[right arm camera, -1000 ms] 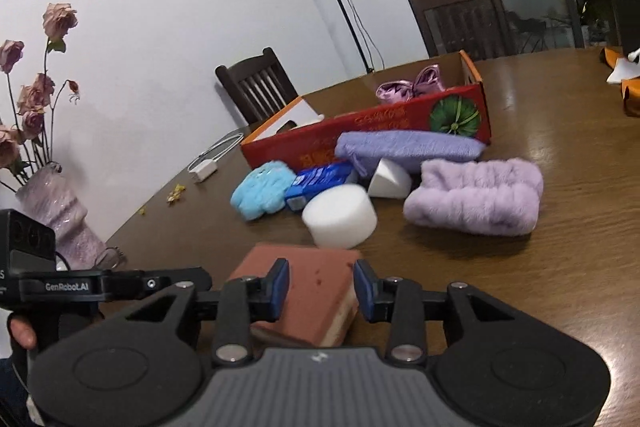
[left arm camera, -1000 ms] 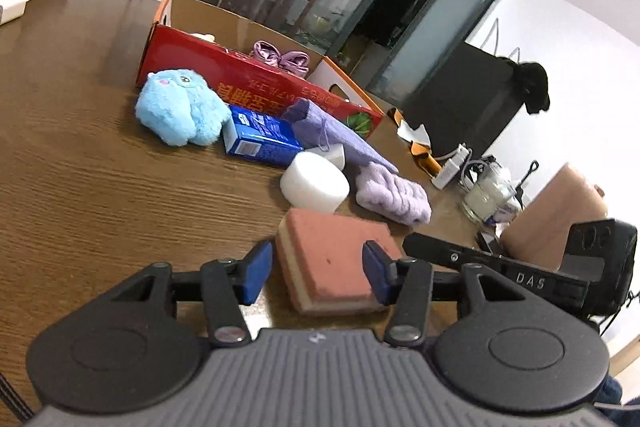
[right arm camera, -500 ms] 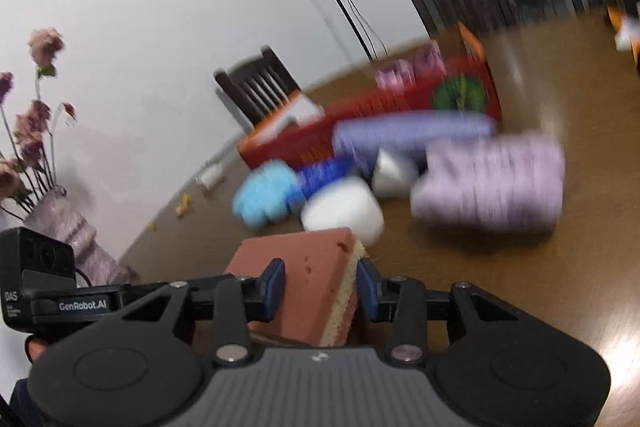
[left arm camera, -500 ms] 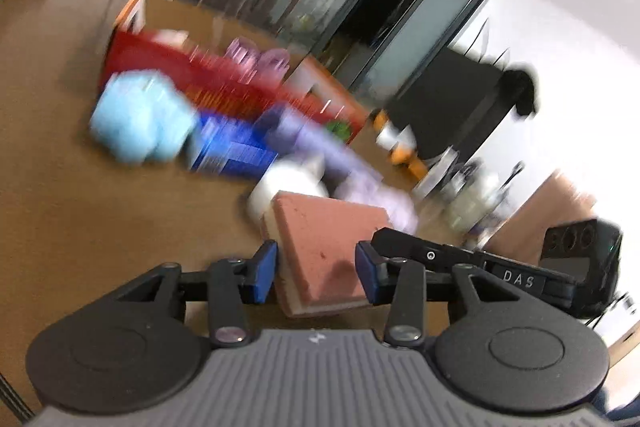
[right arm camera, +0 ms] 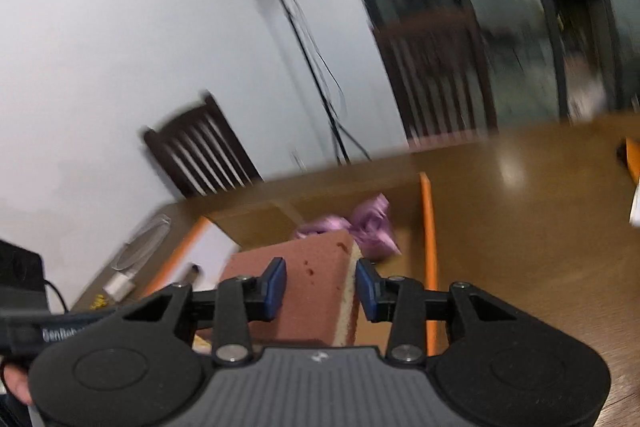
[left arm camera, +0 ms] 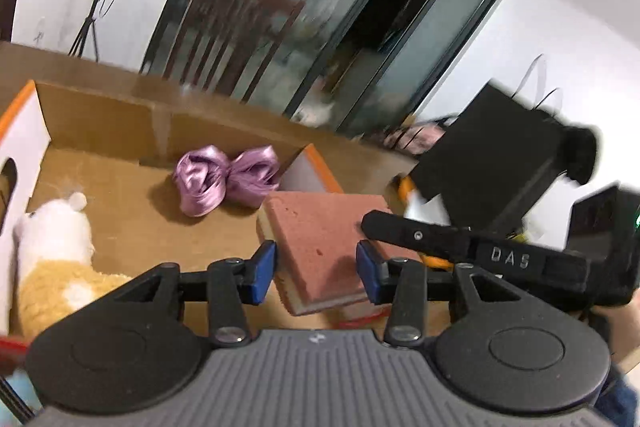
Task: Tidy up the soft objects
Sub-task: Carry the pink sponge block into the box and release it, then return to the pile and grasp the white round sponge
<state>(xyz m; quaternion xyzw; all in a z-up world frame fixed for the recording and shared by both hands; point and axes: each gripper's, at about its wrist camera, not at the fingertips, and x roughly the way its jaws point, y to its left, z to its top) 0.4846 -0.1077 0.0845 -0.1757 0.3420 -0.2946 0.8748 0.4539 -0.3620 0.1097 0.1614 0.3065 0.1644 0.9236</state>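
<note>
White walls (right arm camera: 120,47), wooden chairs (right arm camera: 200,155), glass doors (left arm camera: 360,27).

Sponge (left arm camera: 324,227) near end: hidden behind the left gripper (left arm camera: 316,273) body.
Sponge underside: hidden in both views.
Plush toy (left arm camera: 56,267): cut off at the left edge; face unreadable.
Box (left arm camera: 100,115) front wall: below frame, hidden by the gripper.
Chair (right arm camera: 200,155), light stand (right arm camera: 304,39): motion-blurred.
Right gripper (right arm camera: 320,287) pad contact: cannot tell.

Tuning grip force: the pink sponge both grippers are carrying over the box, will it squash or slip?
The sponge looks porous, with a pale foam layer, so probably light and compressible. The left gripper and right gripper both pinch it without visible bulging; light force likely suffices. Its rough surface probably resists slipping.
</note>
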